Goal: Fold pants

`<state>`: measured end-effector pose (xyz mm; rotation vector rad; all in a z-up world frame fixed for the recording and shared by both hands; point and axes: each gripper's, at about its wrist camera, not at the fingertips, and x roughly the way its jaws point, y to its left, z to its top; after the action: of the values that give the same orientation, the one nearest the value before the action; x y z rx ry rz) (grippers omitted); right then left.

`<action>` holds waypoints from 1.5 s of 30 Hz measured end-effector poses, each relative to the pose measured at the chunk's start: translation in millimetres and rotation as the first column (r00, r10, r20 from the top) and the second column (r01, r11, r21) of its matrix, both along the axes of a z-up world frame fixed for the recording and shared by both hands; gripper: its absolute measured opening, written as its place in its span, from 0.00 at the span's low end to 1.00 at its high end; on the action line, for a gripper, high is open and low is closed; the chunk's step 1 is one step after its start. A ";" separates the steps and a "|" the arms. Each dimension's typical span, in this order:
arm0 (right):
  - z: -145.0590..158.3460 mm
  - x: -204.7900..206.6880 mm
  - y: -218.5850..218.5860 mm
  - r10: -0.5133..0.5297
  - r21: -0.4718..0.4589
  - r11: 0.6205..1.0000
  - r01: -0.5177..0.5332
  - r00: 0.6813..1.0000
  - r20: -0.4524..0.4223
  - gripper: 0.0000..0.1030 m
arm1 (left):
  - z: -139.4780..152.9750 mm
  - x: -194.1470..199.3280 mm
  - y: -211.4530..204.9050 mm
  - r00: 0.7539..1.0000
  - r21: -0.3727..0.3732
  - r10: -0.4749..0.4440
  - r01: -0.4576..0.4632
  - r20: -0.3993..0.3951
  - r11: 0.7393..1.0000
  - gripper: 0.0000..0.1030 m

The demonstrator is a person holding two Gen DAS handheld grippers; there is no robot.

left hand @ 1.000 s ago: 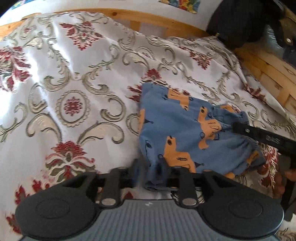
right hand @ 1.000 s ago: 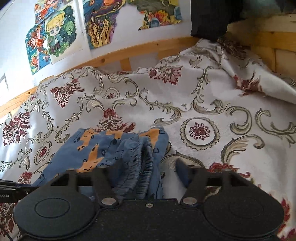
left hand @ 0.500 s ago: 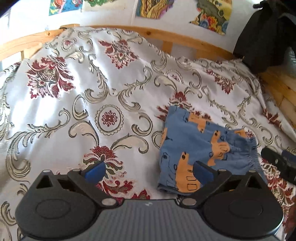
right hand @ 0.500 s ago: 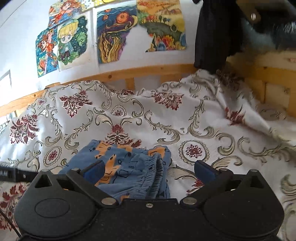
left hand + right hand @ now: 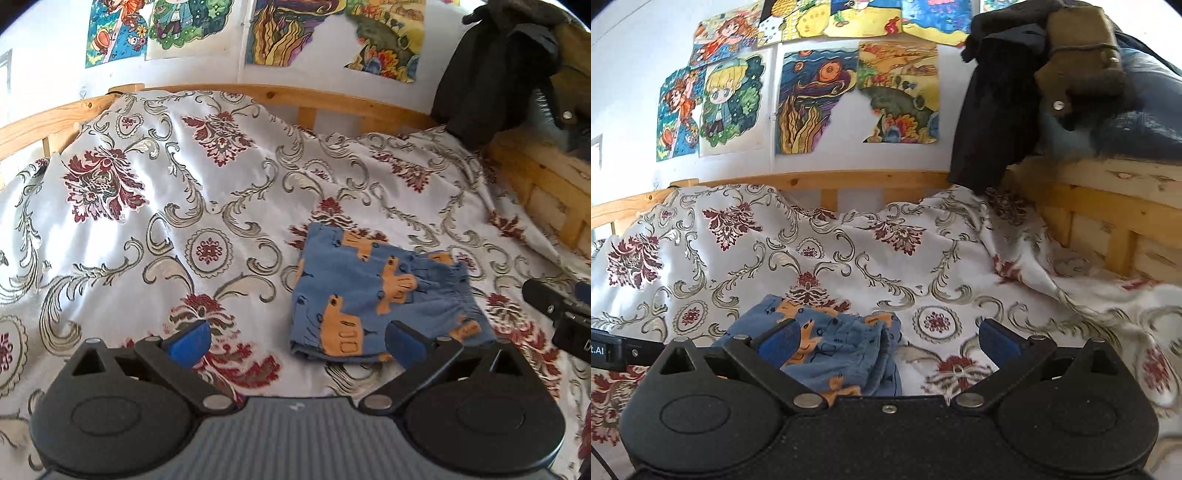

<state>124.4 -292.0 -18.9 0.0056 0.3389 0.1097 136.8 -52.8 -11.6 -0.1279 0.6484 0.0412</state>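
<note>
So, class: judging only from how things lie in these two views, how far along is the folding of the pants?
Done: the pants lie in a compact folded bundle on the bedspread. In hand: nothing; the left gripper and right gripper are both open and empty. Left: apparently nothing.

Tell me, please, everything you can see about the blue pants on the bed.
The pants are small, of soft blue cloth printed with orange vehicle-like shapes and small dark marks. They lie folded into a compact, roughly square bundle on the flowered bedspread. A gathered, wrinkled edge, probably the elastic waistband, is on the side toward the right gripper. Both grippers, left too, are open, and neither holds the cloth.
</note>
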 end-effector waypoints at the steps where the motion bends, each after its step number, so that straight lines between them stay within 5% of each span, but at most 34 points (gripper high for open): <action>1: 0.4 -5.0 0.5 0.000 -0.001 1.000 0.000 1.000 -0.006 0.99 | 1.2 -4.5 -1.3 1.000 -0.002 -0.008 0.008 0.005 1.000 1.00; 21: 10.2 -74.4 2.4 -0.064 -0.014 0.998 0.064 0.997 0.039 0.99 | 15.2 -57.9 -13.2 0.996 0.067 -0.042 0.037 0.081 0.997 1.00; 45: -0.3 -119.5 14.6 -0.096 -0.034 0.995 0.096 0.995 0.007 0.99 | -9.8 -95.6 -5.2 0.991 0.153 -0.107 0.094 0.077 0.984 1.00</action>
<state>4.9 -277.4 -19.1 -0.0124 0.3348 0.0086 41.1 -58.0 -21.4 0.0473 0.5641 -0.0134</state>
